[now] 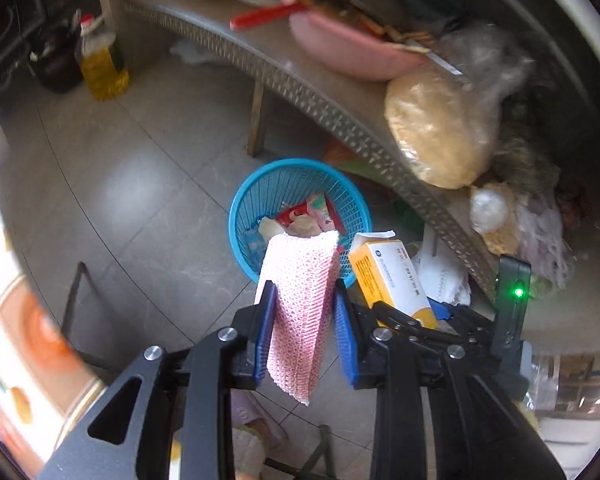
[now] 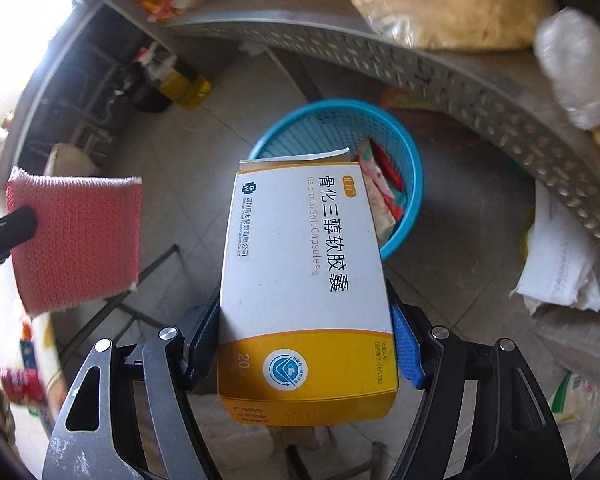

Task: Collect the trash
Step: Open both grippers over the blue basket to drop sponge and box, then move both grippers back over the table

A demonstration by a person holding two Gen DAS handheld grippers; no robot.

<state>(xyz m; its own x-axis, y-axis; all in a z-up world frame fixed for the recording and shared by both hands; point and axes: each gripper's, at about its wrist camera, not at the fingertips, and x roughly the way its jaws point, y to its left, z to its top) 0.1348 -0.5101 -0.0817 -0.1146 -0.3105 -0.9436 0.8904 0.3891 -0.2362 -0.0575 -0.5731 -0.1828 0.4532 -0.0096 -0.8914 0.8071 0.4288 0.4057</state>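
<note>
Left hand-held gripper (image 1: 303,320): narrowed onto a folded pink mesh cloth (image 1: 298,300), blue pads pressing both flat sides; cloth sticking out ahead of the tips and hanging below them.
Right hand-held gripper (image 2: 306,336): set wide, clamped across the width of a white and yellow medicine box (image 2: 304,280); pads on the two long edges.
Blue basket (image 1: 300,216): on the floor, hard against the desk (image 1: 300,80) edge, already holding wrappers and scraps.
Bearing, left wrist view: basket at 12 o'clock from the cloth, rim just past the cloth's top edge; cloth's tip overlapping the near rim.
Bearing, right wrist view: basket at 12 to 1 o'clock from the box, box's open flap covering the near-left rim.
Long axis: box running along the gripper's pointing line, open end toward the basket; cloth likewise lengthwise toward it.
Side by side: box at 3 o'clock of the cloth in the left view, near but apart.
Nearer hand: hard to rank; both pointing steeply down at the opening, left looking slightly better centred.
Judged next: carry on forward over the opening, then release.
Risk: box flap catching the rim; white paper (image 2: 560,264) under the desk at 3 o'clock not yet gathered.
</note>
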